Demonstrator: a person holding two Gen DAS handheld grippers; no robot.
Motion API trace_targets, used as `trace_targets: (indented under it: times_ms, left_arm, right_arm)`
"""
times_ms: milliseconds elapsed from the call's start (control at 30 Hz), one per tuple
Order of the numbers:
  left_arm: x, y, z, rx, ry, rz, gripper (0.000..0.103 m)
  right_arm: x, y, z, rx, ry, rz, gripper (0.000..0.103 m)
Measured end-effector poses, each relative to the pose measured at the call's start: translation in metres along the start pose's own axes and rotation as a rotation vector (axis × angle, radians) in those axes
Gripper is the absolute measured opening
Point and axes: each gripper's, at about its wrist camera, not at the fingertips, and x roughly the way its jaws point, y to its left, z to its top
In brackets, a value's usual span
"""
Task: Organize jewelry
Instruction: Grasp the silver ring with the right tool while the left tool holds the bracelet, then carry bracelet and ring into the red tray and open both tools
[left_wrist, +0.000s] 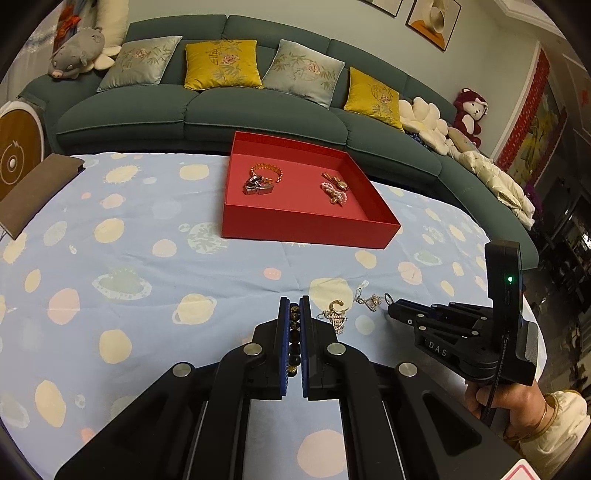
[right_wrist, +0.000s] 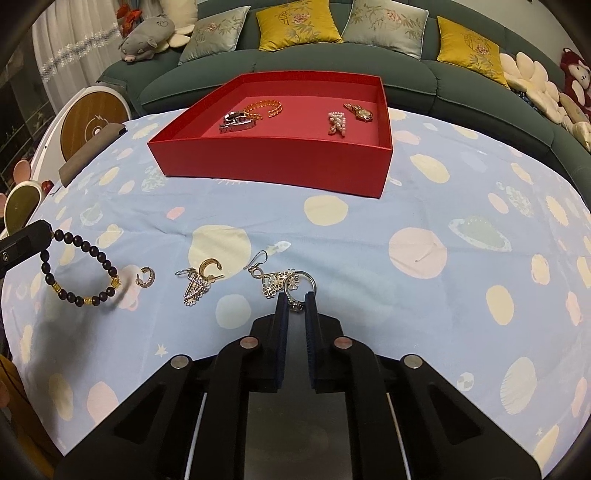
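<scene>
A red tray (left_wrist: 306, 230) (right_wrist: 273, 162) sits on the table and holds a silver watch (left_wrist: 256, 187), an orange bracelet (left_wrist: 267, 170), a gold watch (left_wrist: 336, 181) and a pearl piece (left_wrist: 334, 194). My left gripper (left_wrist: 294, 306) is shut on a dark bead bracelet (left_wrist: 294, 332), which hangs from it above the cloth in the right wrist view (right_wrist: 81, 273). My right gripper (right_wrist: 295, 297) is shut on a silver ring (right_wrist: 299, 286), next to a flower earring (right_wrist: 273, 282). Gold hoop earrings (right_wrist: 210, 267) (right_wrist: 147, 277) and a dangly earring (right_wrist: 194, 290) lie loose on the cloth.
The table has a light blue spotted cloth (left_wrist: 147, 258). A brown notebook (left_wrist: 33, 188) lies at the far left edge. A green sofa (left_wrist: 199, 107) with cushions and soft toys runs behind the table. Round chargers (right_wrist: 92, 122) stand at the left.
</scene>
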Motion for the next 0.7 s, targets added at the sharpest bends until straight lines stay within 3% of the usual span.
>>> trace_targets:
  times_ms: [233, 433, 600, 700]
  left_arm:
    - [0.0030, 0.0009, -0.0013, 0.002, 0.010, 0.009, 0.003]
    - [0.0044, -0.0025, -0.0016, 0.009, 0.014, 0.007, 0.003]
    - [0.0052, -0.0035, -0.0013, 0.011, 0.016, 0.007, 0.003]
    - [0.0056, -0.0046, -0.0013, 0.011, 0.017, 0.009, 0.003]
  right_arm:
    - [0.0020, 0.0015, -0.0050, -0.008, 0.012, 0.008, 0.011]
    - [0.0059, 0.0015, -0.0065, -0.011, 0.019, -0.005, 0.019]
    - [0.0073, 0.0027, -0.0071, -0.020, 0.016, -0.011, 0.018]
    - [0.0067, 0.0040, -0.0075, -0.026, 0.013, -0.016, 0.011]
